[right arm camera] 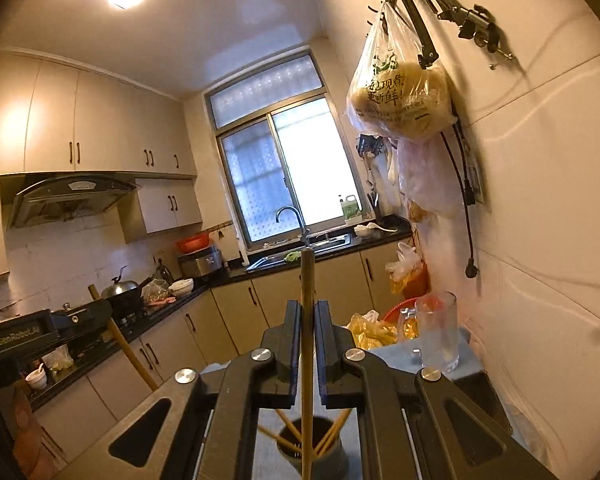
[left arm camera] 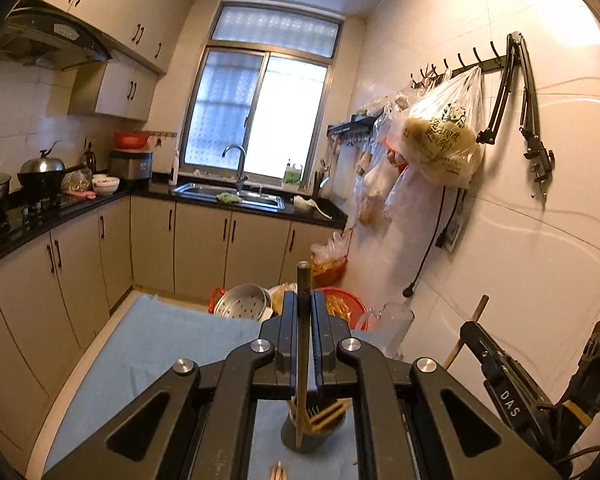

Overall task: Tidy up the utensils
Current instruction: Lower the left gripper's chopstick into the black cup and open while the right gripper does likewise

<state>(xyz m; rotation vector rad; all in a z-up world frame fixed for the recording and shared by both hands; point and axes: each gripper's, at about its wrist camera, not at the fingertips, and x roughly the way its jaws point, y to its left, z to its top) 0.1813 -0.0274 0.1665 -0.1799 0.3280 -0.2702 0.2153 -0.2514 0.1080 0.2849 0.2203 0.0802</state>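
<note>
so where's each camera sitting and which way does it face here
Left wrist: rides on the left gripper, facing the window and sink; its own fingers are shut on a chopstick above the grey holder cup, and the right gripper shows at lower right.
Right wrist: rides on the right gripper, tilted higher toward the ceiling light; its fingers are shut on a chopstick and the left gripper shows at left.
Shared: window, holder cup, glass mug, hanging plastic bag.

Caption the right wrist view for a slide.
Right gripper holds a chopstick upright over the holder of chopsticks.
</note>
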